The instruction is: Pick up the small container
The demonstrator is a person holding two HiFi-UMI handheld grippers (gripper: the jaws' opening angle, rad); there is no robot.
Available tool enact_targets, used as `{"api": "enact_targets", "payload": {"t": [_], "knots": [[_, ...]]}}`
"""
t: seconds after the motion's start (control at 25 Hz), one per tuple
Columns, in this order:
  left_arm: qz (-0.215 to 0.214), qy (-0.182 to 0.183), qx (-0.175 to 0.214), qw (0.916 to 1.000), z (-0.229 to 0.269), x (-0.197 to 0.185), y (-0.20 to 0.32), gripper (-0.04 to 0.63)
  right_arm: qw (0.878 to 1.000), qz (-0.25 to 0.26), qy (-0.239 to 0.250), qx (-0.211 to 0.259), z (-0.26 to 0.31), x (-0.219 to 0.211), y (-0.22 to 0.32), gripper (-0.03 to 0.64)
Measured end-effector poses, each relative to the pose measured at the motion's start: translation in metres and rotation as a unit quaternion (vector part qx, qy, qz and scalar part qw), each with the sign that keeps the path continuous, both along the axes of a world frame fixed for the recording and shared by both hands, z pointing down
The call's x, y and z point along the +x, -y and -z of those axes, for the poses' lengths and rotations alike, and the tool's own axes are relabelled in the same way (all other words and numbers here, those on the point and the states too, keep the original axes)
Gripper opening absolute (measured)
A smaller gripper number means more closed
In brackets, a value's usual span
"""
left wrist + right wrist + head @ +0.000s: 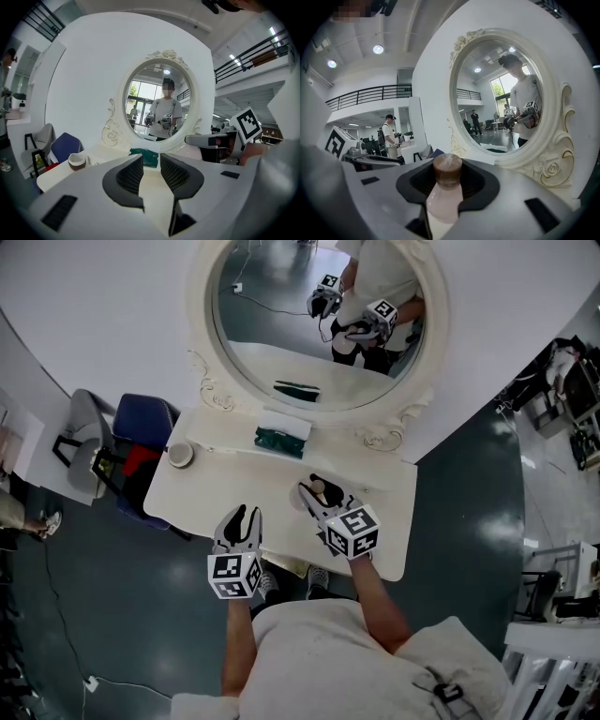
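A small round container (180,455) with a pale top stands at the far left of the white vanity table (216,486); in the left gripper view the container (77,161) is ahead and to the left. My left gripper (247,516) hovers over the table's front edge, well right of it, and the left gripper (151,159) is open with a narrow gap and nothing inside. My right gripper (317,493) is shut on a pale pink bottle with a brown cap (444,197), which stands upright between the jaws of the right gripper (448,174).
An oval ornate mirror (281,315) rises behind the table. A green packet (279,439) lies below it with a white box (284,422) behind. A blue chair (142,423) and a grey chair (84,427) stand left of the table. Dark floor surrounds it.
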State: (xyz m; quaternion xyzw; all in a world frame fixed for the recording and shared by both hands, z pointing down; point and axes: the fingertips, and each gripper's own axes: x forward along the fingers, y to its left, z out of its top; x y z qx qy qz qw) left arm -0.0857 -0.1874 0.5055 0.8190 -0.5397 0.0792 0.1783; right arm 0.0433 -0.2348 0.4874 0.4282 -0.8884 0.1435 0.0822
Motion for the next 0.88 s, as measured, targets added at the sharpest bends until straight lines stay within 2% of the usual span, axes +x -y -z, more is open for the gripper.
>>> {"api": "enact_targets", "payload": {"t": [0.32,0.88], "knots": [[0.015,-0.003,0.002,0.9999,0.0003,-0.0057,-0.0005,0.031,1.0,0.001,0.002,0.001,0.0011,-0.0026,-0.0016,0.132],[-0.001,-0.011,0.0,0.9999,-0.0031,0.0008,-0.0037,0.028,1.0,-0.002,-0.001,0.003,-0.0014,-0.002,-0.0021,0.132]]}}
